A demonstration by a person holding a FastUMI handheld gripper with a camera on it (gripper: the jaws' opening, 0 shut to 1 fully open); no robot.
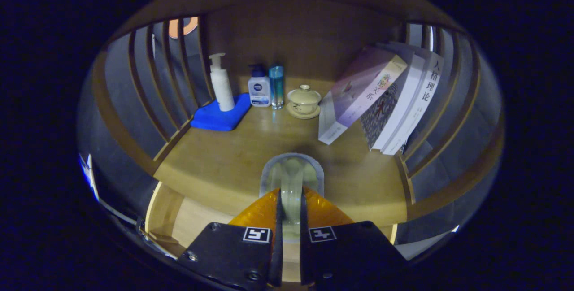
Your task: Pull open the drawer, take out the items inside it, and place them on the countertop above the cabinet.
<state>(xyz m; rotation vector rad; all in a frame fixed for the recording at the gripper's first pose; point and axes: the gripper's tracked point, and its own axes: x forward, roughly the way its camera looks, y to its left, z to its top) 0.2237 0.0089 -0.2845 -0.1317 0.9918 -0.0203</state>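
- Wooden table [233,156] is lying across the middle of the frame, with the open drawer [179,219] showing at lower left below its front edge.
- Gripper [290,201] is pinching a pale, grey-rimmed item [291,174], fingers nearly together on it, over the table's front edge.
- Judging the step as placing: lower it flat onto bare wood, well short of the cup [304,101] and books [381,102], before spreading the fingers.
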